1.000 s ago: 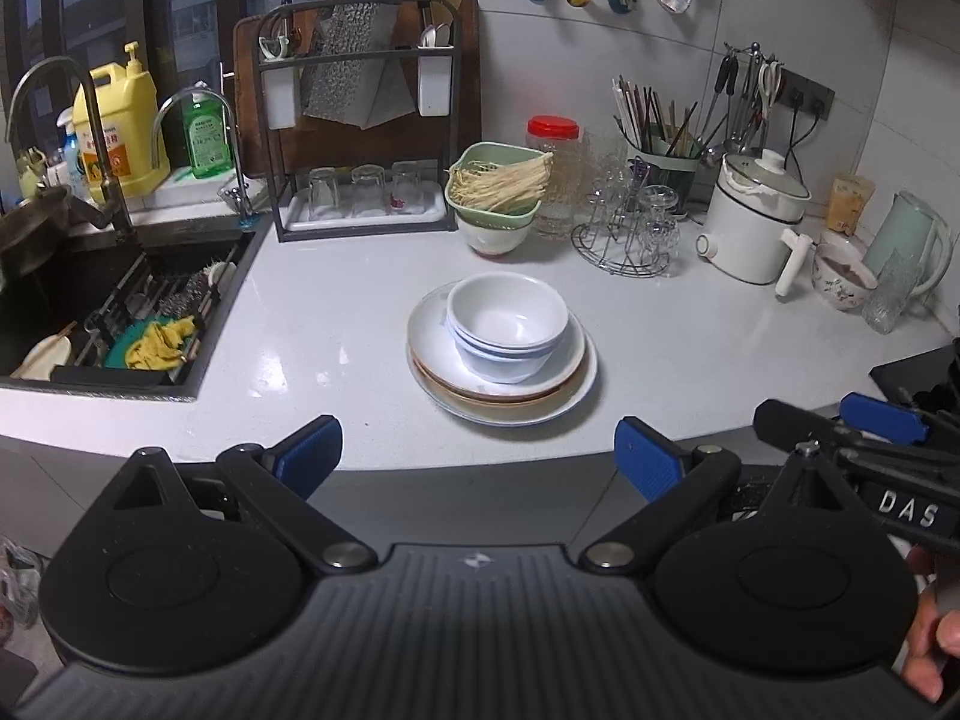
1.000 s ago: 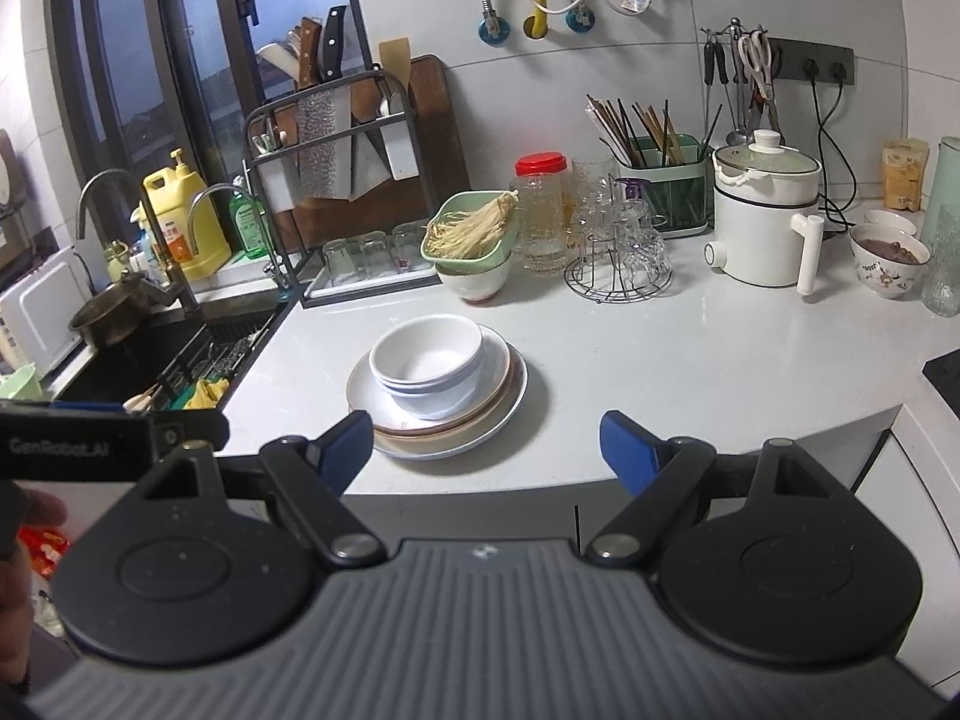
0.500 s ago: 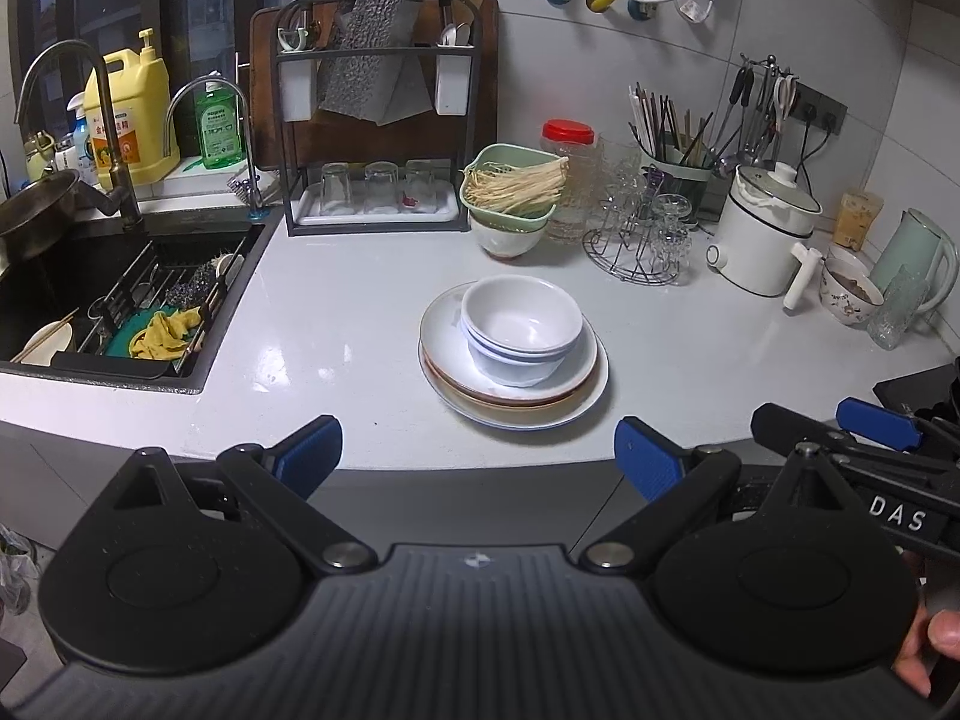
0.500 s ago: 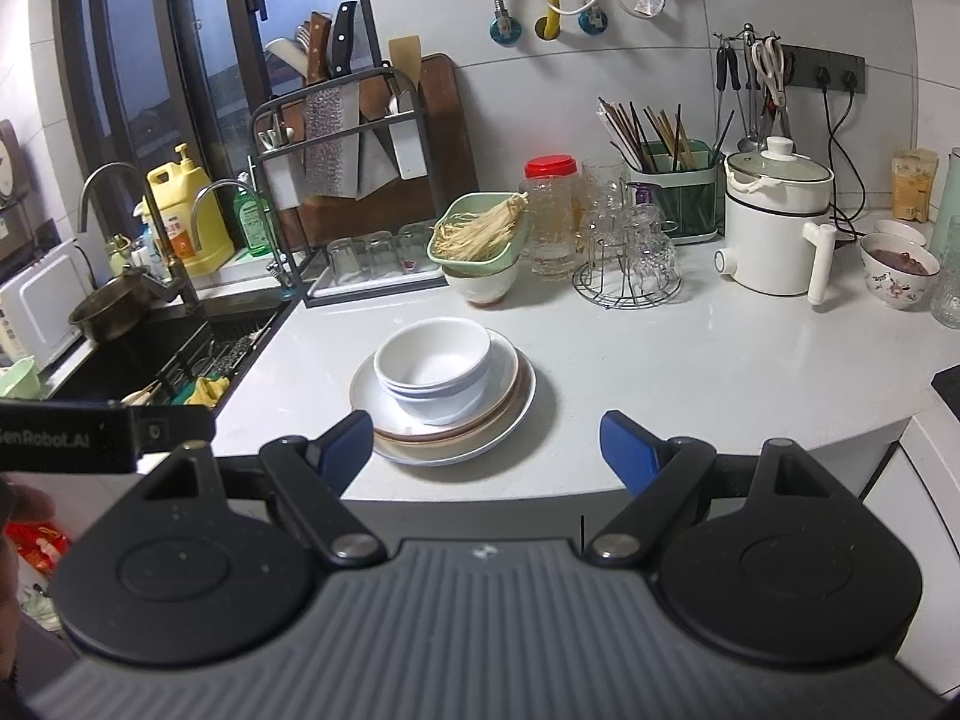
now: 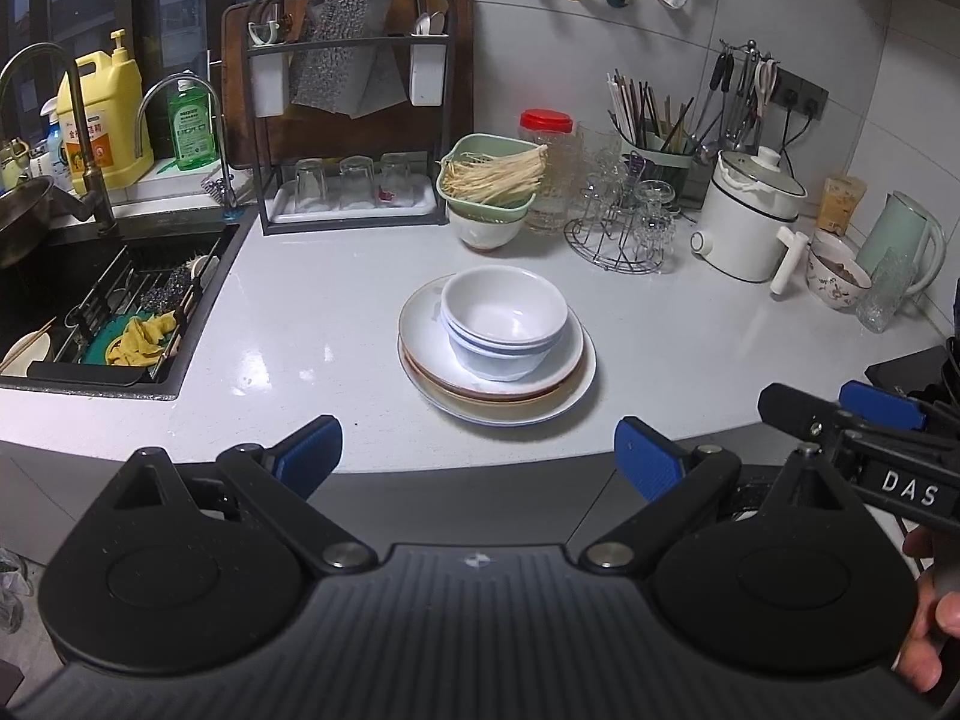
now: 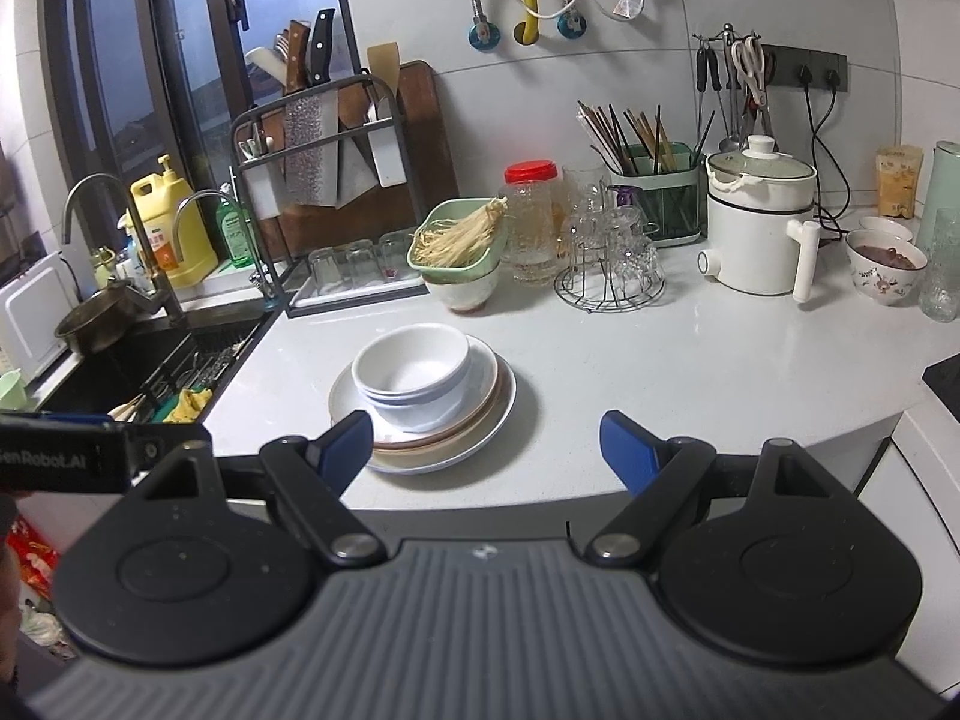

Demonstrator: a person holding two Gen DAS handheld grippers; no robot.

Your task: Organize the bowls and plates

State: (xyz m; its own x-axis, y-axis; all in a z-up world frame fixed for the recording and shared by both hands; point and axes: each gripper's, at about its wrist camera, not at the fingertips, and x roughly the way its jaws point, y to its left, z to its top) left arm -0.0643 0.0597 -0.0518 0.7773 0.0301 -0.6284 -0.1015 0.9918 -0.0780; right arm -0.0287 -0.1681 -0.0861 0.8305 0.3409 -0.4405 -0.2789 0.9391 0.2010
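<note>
Worktop [image 5: 312, 312], kitchen. We found the plates [image 5: 498, 402] stacked near the front edge, with nested white bowls [image 5: 504, 324] sitting on the top plate, set toward the stack's far side. Our left gripper [image 5: 477, 450] hung short of the front edge, jaws wide, holding nothing. Our right gripper [image 6: 486, 441] hung likewise, jaws wide and empty, its left blue pad crossing the near rim of the plates in that view.

Step in hand: we could not settle it. Bowls on plates in one pile fits a pile waiting to be sorted, and equally a pile just gathered. We judged only that both grippers stood off from it. Any grasp here would call for a thin rim between the pads; the bowls looked glazed and likely to slip.

Views compared: the left wrist view showed the sink [image 5: 114, 306] with its rack and yellow cloth, and the right gripper's body at far right with fingers of a hand [image 5: 927, 618]. The right wrist view showed the sink less fully, but more of the wall and a second small bowl behind the patterned bowl [image 6: 887, 273] at far right.
</note>
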